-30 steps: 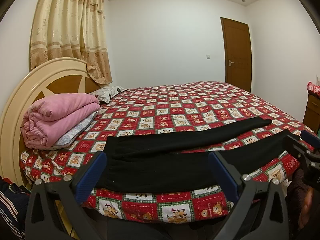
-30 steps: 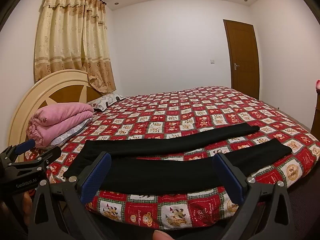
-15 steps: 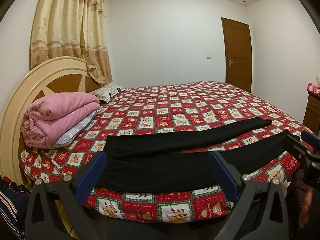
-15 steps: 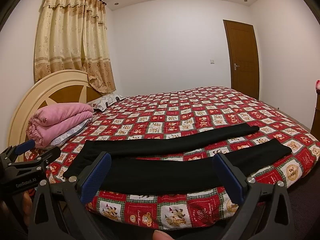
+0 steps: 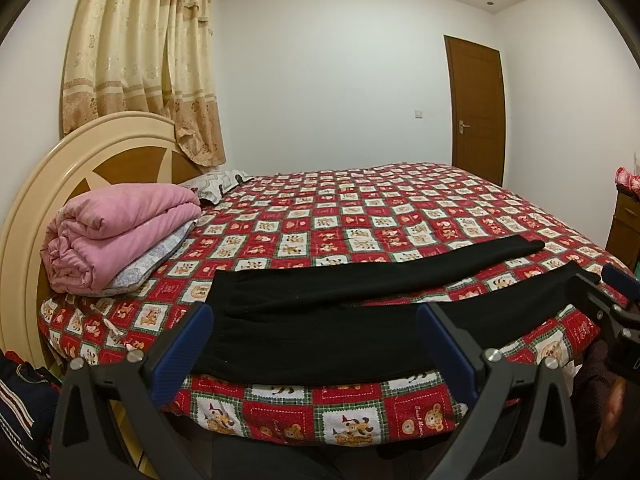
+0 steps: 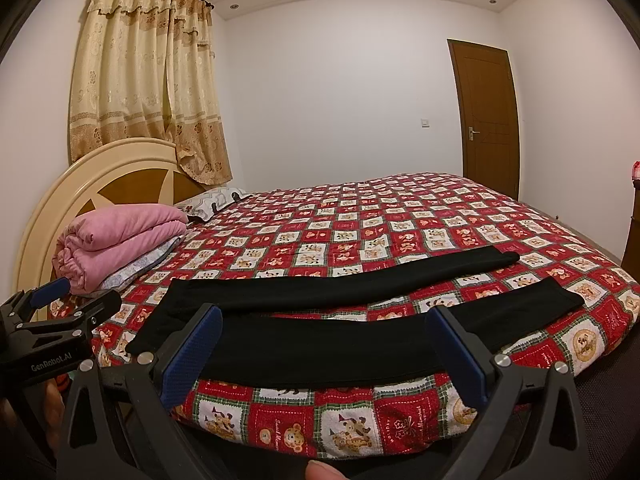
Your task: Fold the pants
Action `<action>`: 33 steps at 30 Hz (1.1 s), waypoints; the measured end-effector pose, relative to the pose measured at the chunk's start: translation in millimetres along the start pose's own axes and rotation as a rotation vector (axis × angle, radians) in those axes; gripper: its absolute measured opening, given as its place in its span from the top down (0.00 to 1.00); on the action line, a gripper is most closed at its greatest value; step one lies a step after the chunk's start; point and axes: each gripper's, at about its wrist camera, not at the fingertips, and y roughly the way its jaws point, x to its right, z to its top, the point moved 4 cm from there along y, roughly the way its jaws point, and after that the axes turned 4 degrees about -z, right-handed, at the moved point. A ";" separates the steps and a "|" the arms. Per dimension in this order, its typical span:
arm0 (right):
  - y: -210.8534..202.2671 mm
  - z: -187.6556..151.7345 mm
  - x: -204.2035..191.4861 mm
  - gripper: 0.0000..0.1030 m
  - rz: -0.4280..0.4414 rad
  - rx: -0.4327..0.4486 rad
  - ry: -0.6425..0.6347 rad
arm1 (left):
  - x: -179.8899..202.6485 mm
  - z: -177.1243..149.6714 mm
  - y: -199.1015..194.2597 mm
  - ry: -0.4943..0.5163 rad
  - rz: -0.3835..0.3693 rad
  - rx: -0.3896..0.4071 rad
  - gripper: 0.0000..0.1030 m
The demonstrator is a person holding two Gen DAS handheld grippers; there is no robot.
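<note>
One pair of black pants point(image 5: 320, 320) is spread flat along the near edge of the bed point(image 5: 400, 216), with two grippers held before it.

The two legs are laid apart, the waist toward the headboard point(image 5: 80, 160). The left gripper point(image 5: 316, 344) is kept wide open and nothing is held in it; the right gripper point(image 6: 324, 344) is also opened wide and empty, above the near leg. One folded pink blanket point(image 5: 120, 228) is seen on one pale pillow point(image 5: 156, 256), and one patterned pillow point(image 5: 216, 184) behind. One curtain point(image 5: 140, 60) and one brown door point(image 5: 476, 108) are counted.
</note>
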 end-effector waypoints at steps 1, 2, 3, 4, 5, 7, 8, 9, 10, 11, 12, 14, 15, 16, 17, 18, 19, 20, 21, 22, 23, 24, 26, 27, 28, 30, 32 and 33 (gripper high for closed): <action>0.1 -0.4 0.2 0.01 0.000 -0.001 0.000 | 0.3 0.0 0.0 0.000 0.000 0.000 0.00; 0.0 -0.9 0.3 0.01 0.001 -0.001 0.000 | -0.1 0.0 -0.1 0.000 0.001 0.000 0.00; -0.3 -1.3 0.5 0.01 0.001 -0.002 0.000 | 0.1 0.0 -0.2 0.000 0.001 0.000 0.00; -0.5 -1.5 0.7 0.01 0.001 -0.001 -0.001 | 0.1 0.1 -0.1 0.000 0.001 0.000 0.00; -0.2 -1.3 0.6 0.01 0.001 -0.001 0.000 | -0.1 0.0 -0.1 -0.001 0.000 0.000 0.00; -0.2 -1.5 0.5 0.01 0.001 0.000 -0.002 | 0.1 0.0 0.1 -0.001 0.000 0.000 0.00; -0.1 -1.9 0.8 0.01 0.001 0.000 -0.002 | 0.1 -0.1 0.2 -0.001 0.000 -0.001 0.00; -0.1 -1.5 0.5 0.01 0.001 -0.002 -0.001 | -0.1 0.0 0.0 -0.001 0.000 0.000 0.00; -0.2 -1.6 0.3 0.01 0.001 -0.002 -0.002 | -0.1 0.0 0.0 -0.002 0.000 0.000 0.00; 0.1 -1.7 0.3 0.01 0.002 -0.003 -0.003 | -0.1 0.0 0.0 -0.002 0.000 0.000 0.00; 0.0 -2.2 0.5 0.01 0.001 -0.003 -0.003 | 0.0 0.0 -0.1 -0.002 0.000 0.000 0.00; 0.2 -1.9 0.1 0.01 0.001 -0.004 -0.004 | -0.1 0.0 0.0 -0.002 0.000 0.000 0.00; 0.1 -2.3 0.4 0.01 0.002 -0.005 -0.004 | 0.0 0.0 0.0 -0.002 0.000 0.000 0.00; -0.3 -1.8 -0.2 0.01 0.002 -0.005 -0.004 | -0.1 0.0 0.0 -0.002 0.000 0.000 0.00; -0.5 -2.0 0.0 0.01 0.003 -0.005 -0.005 | 0.1 0.0 -0.1 -0.002 -0.001 0.000 0.00; -0.1 -1.9 -0.1 0.01 0.002 -0.005 -0.005 | 0.1 0.0 -0.1 -0.002 -0.002 0.000 0.00; 0.1 -1.8 -0.1 0.01 0.002 -0.005 -0.006 | -0.1 0.0 0.0 -0.002 0.000 0.000 0.00; 0.1 -1.8 -0.1 0.01 0.002 -0.006 -0.005 | -0.2 0.0 0.0 -0.002 -0.001 0.000 0.00; 0.1 -1.9 -0.1 0.01 0.003 -0.007 -0.005 | -0.1 0.0 0.0 -0.002 -0.001 0.000 0.00; 0.6 -2.2 -0.2 0.01 0.004 -0.009 -0.007 | -0.2 0.0 0.0 -0.003 -0.001 0.000 0.00; 0.7 -2.8 -0.2 0.01 0.005 -0.010 -0.008 | -0.2 0.0 0.0 -0.002 -0.001 -0.001 0.00; 1.2 -2.8 -0.6 0.01 0.005 -0.012 -0.011 | -0.1 0.0 -0.1 -0.002 -0.001 0.000 0.00; 1.3 -3.3 -1.0 0.01 0.006 -0.014 -0.014 | -0.1 0.0 0.0 -0.003 -0.001 0.000 0.00; 1.5 -3.1 -1.4 0.01 0.006 -0.015 -0.016 | -0.1 -0.1 0.1 -0.003 -0.001 0.000 0.00; 1.4 -3.1 -1.5 0.01 0.006 -0.015 -0.016 | -0.2 0.0 0.0 -0.003 -0.002 -0.001 0.00; 1.5 -3.1 -2.0 0.01 0.008 -0.018 -0.018 | -0.2 0.0 0.0 -0.004 -0.001 0.000 0.00; 1.6 -3.1 -2.4 0.01 0.008 -0.020 -0.020 | -0.3 0.0 0.0 -0.004 -0.001 -0.001 0.00; 2.1 -2.9 -3.1 0.01 0.009 -0.021 -0.022 | -0.2 -0.1 -0.1 -0.004 -0.001 -0.002 0.00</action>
